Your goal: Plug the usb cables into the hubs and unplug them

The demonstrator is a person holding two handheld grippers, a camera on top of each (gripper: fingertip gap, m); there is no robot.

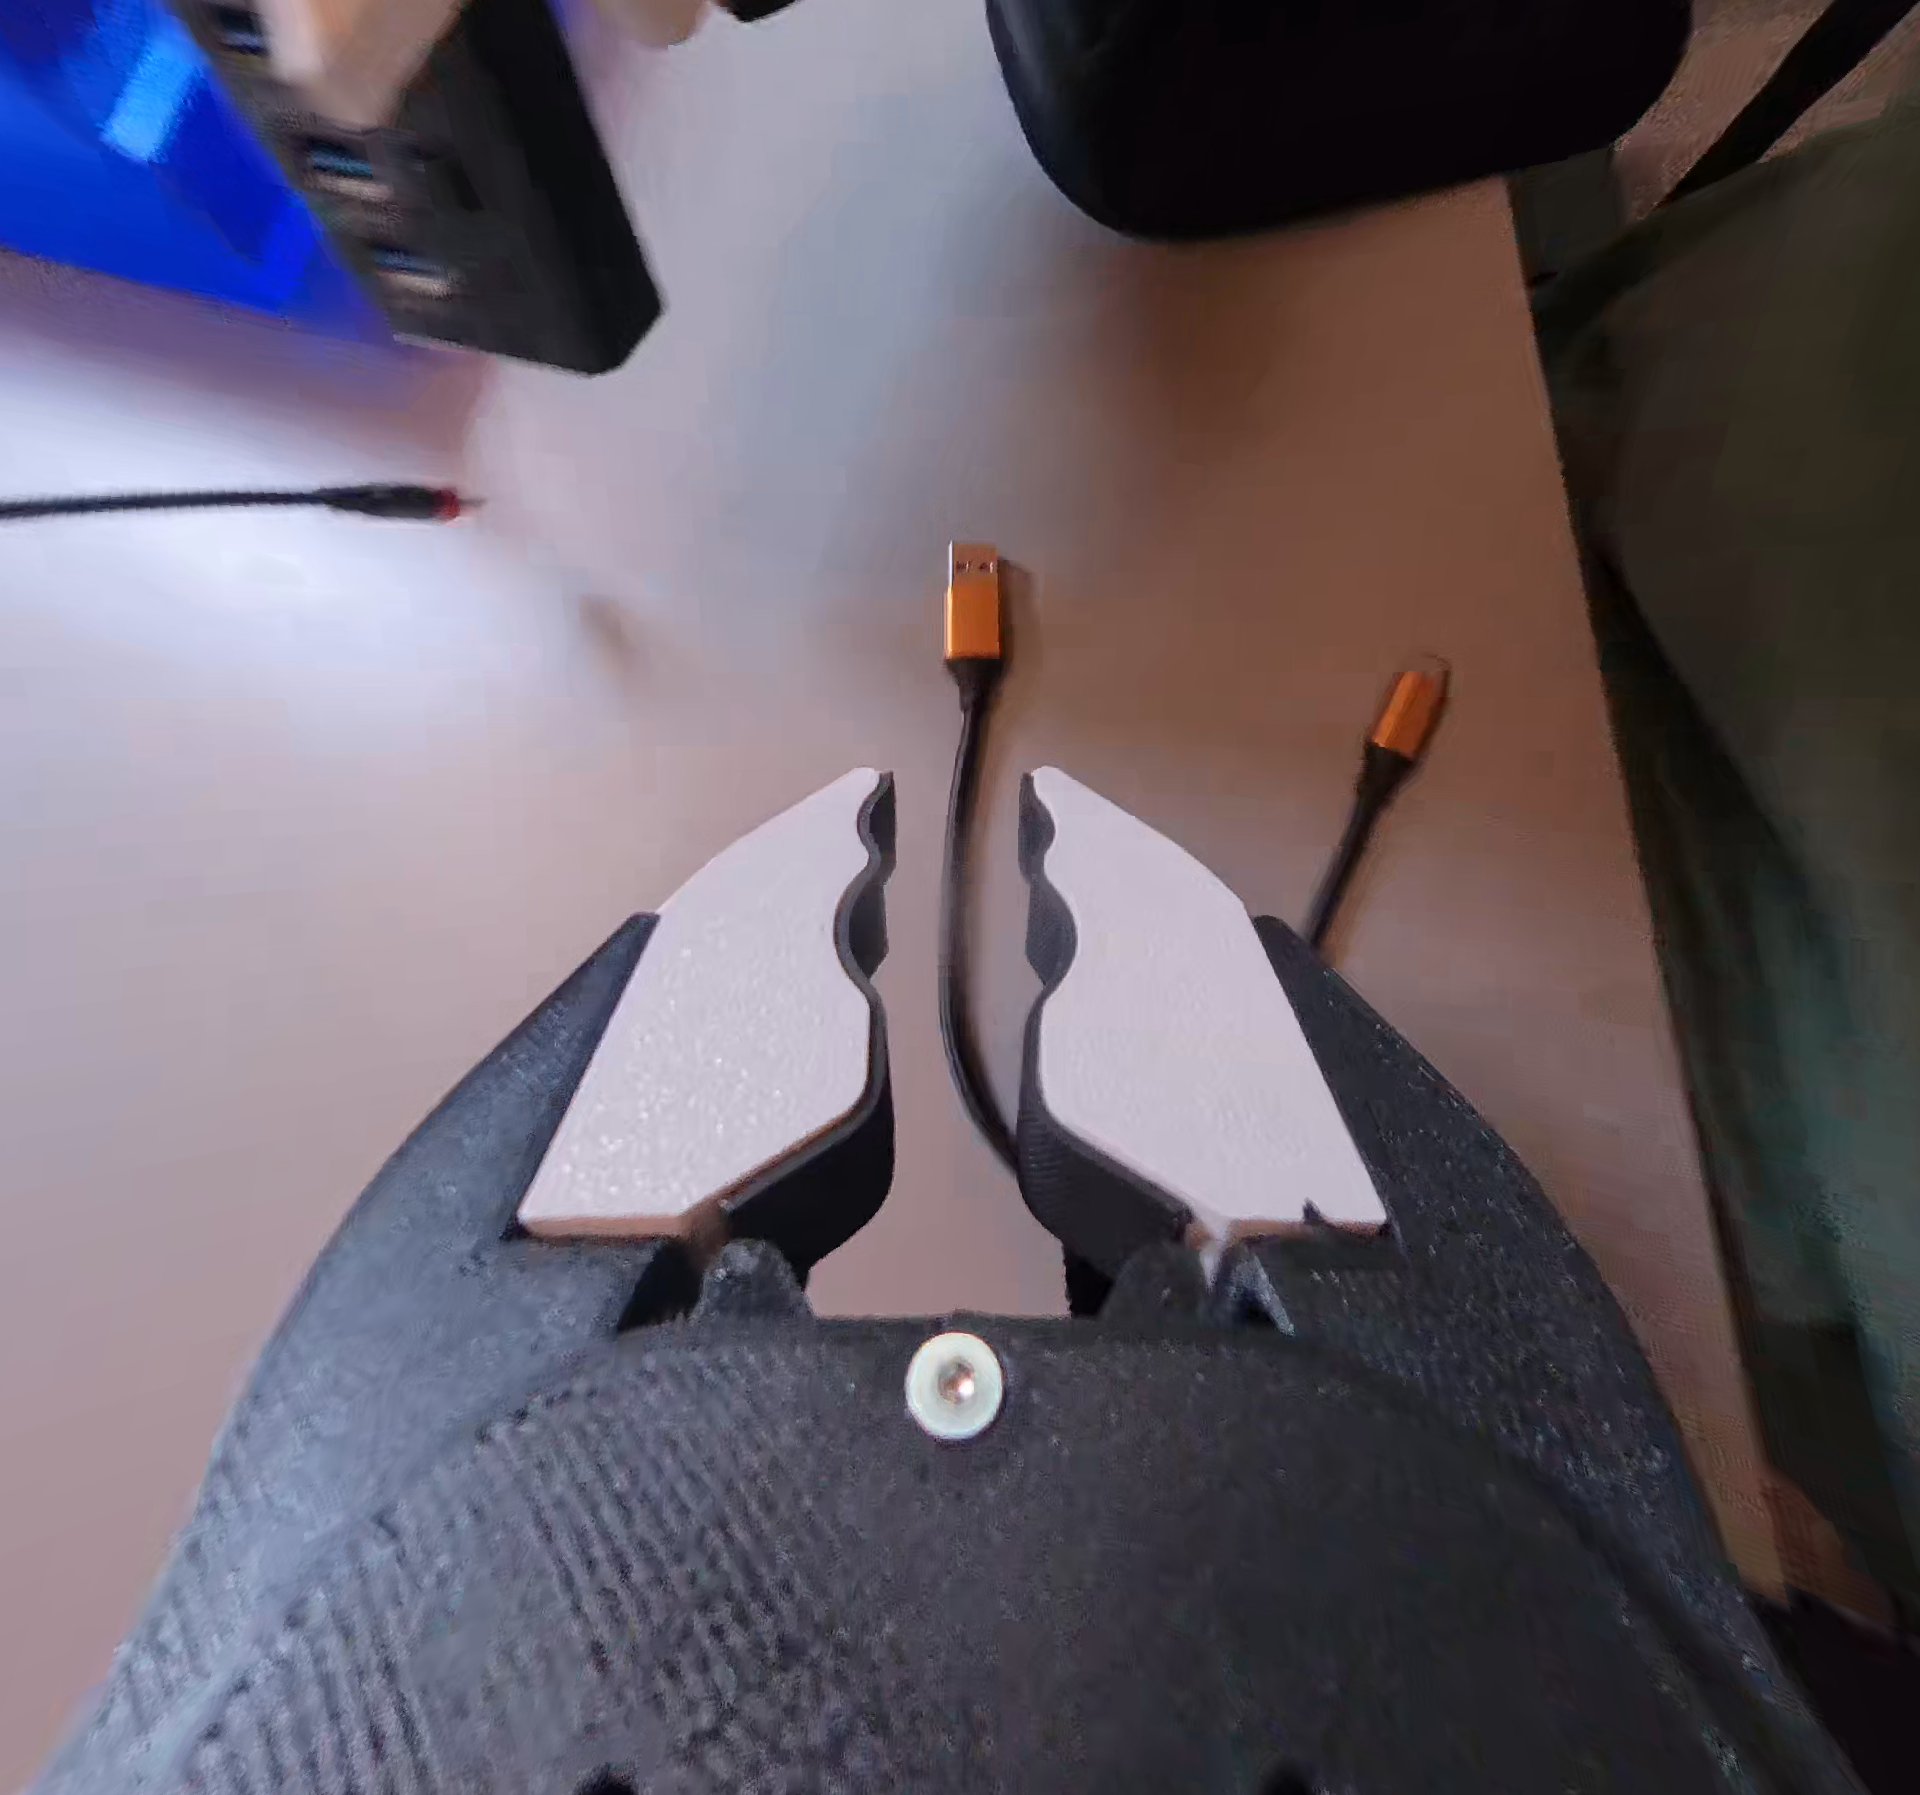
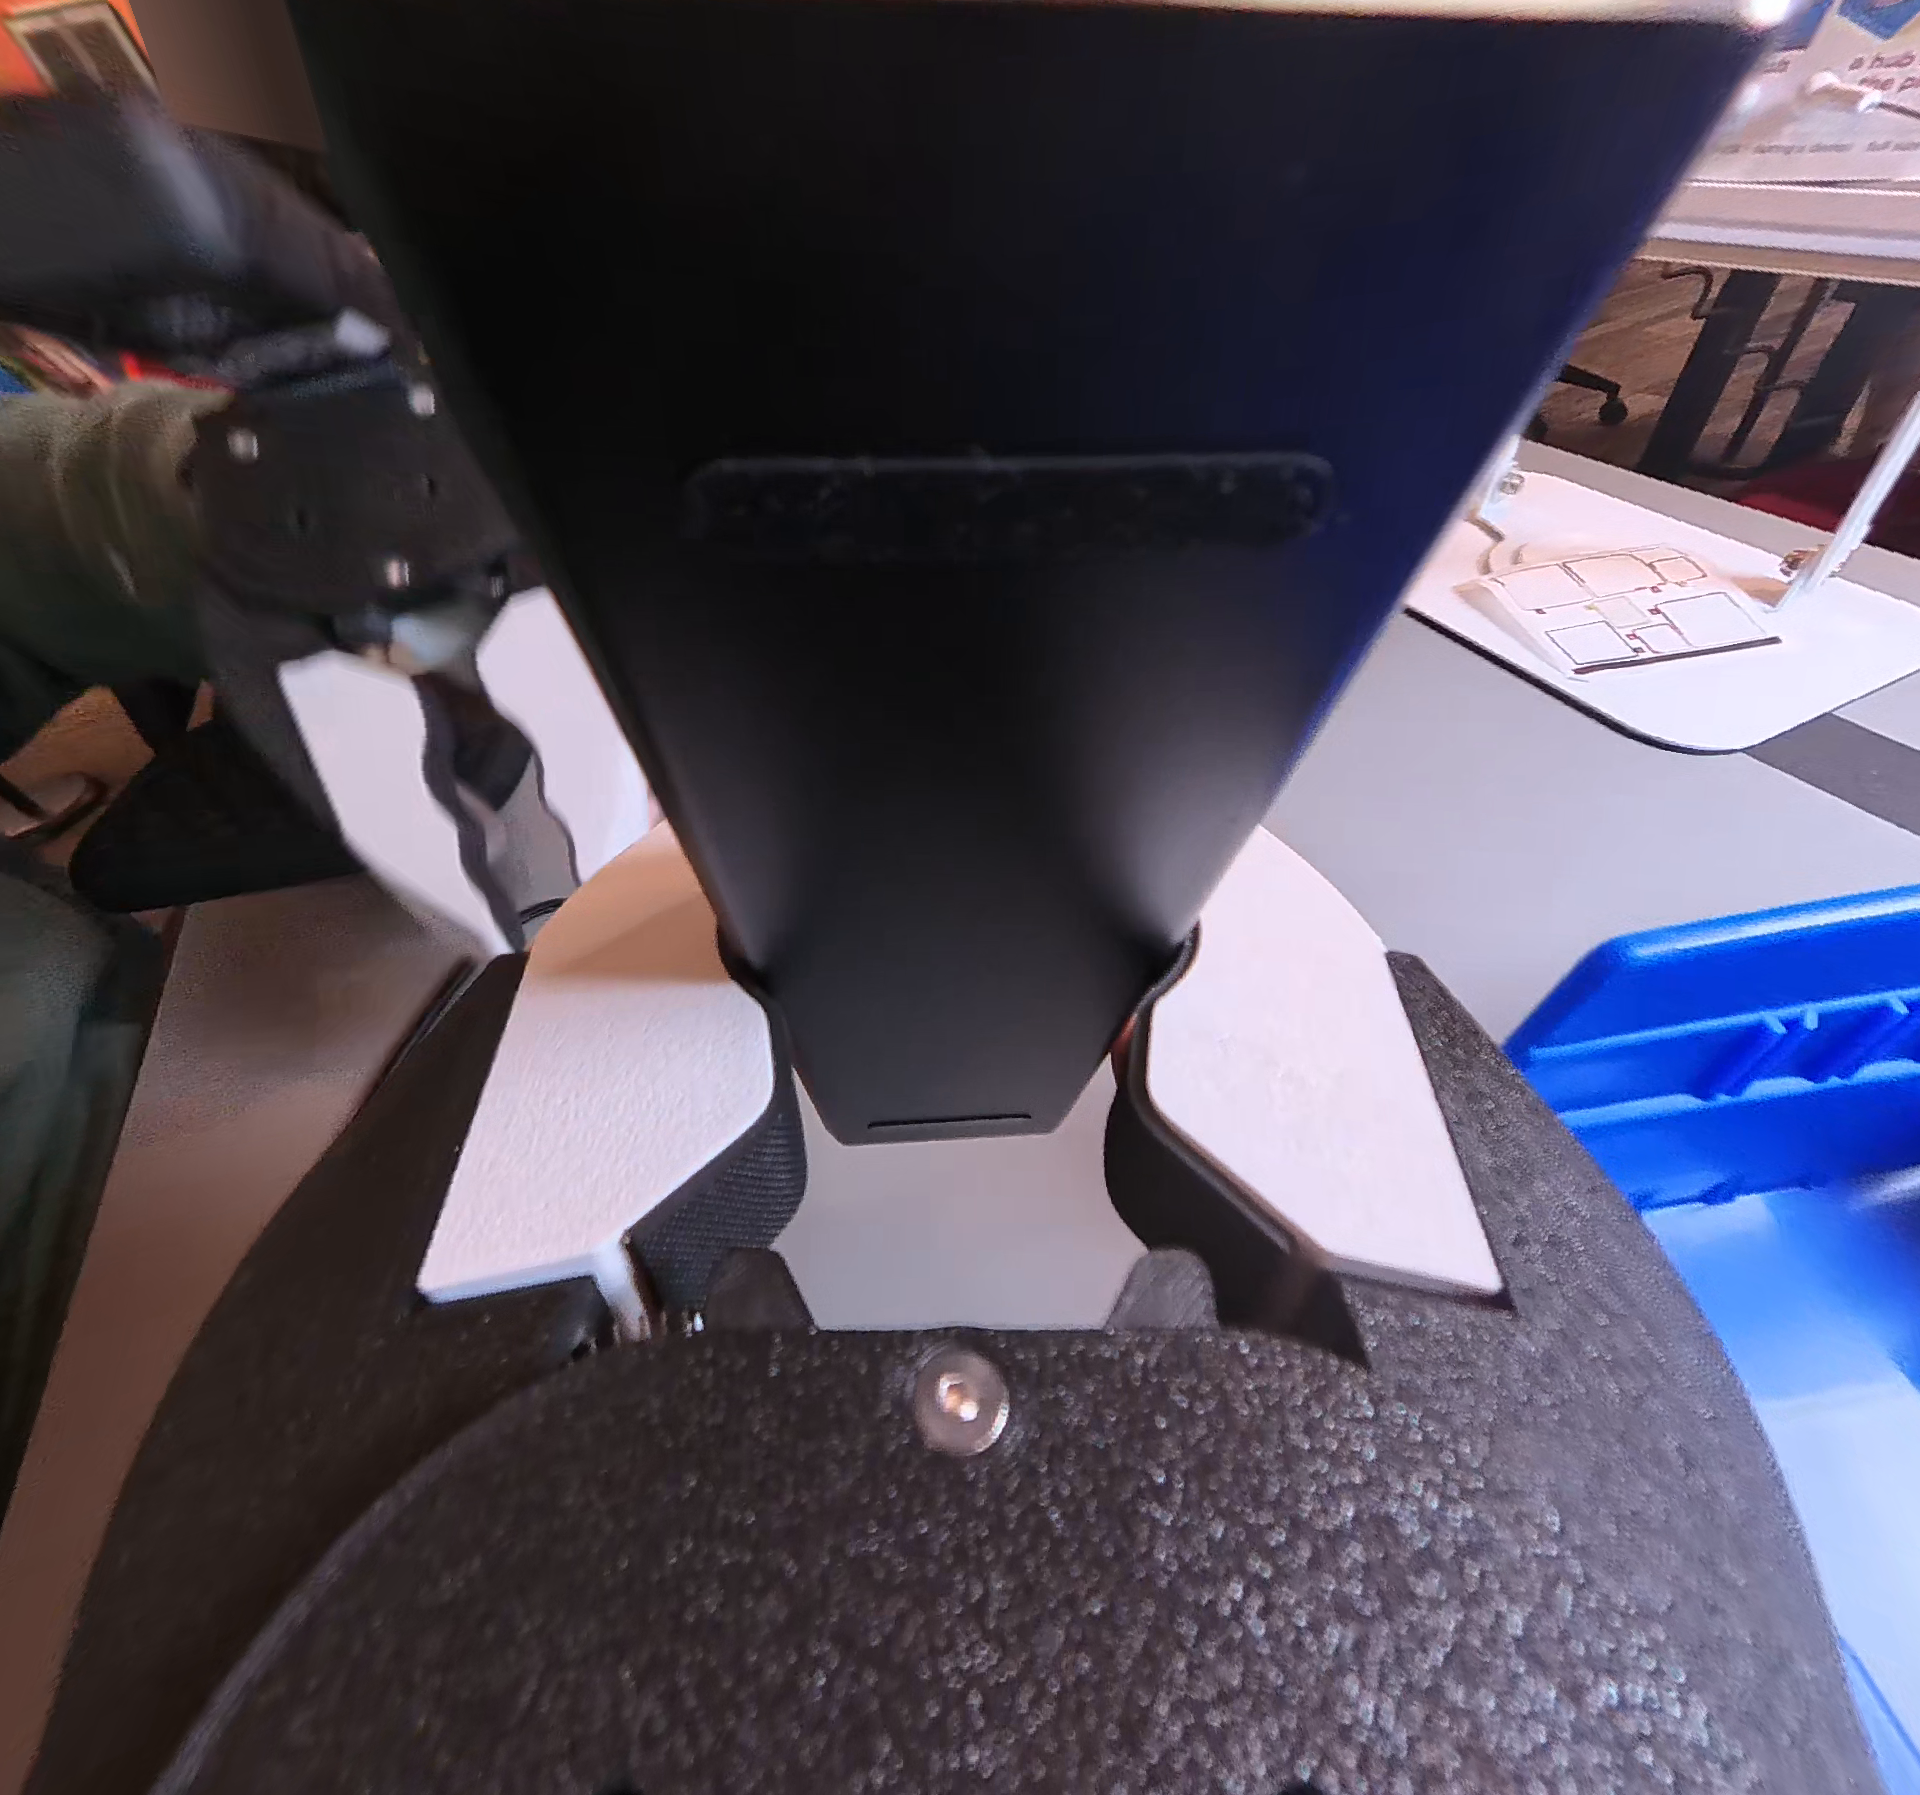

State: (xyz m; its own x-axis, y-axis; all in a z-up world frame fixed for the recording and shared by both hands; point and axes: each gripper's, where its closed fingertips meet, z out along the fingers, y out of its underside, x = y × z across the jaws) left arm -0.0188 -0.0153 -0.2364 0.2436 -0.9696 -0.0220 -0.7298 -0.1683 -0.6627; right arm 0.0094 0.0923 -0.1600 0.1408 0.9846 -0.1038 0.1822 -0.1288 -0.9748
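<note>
My left gripper (image 1: 956, 789) hovers over the pale table (image 1: 520, 810), open by a narrow gap and holding nothing. A black cable (image 1: 951, 914) runs on the table between its fingers. The cable's orange USB plug (image 1: 974, 615) lies just ahead of the tips. A second orange plug (image 1: 1405, 711) lies to the right. My right gripper (image 2: 961, 956) is shut on the narrow end of a black hub (image 2: 987, 395), which it holds up off the table. The hub (image 1: 499, 187) also shows blurred at the upper left of the left wrist view. The left gripper (image 2: 520, 862) also shows at the left of the right wrist view.
A blue bin (image 1: 125, 135) stands behind the hub; it also shows at the right of the right wrist view (image 2: 1714, 1070). A black cable with a red tip (image 1: 312, 498) lies at the left. A black bag (image 1: 1299, 52) and a person's green clothing (image 1: 1766, 706) border the table's right side.
</note>
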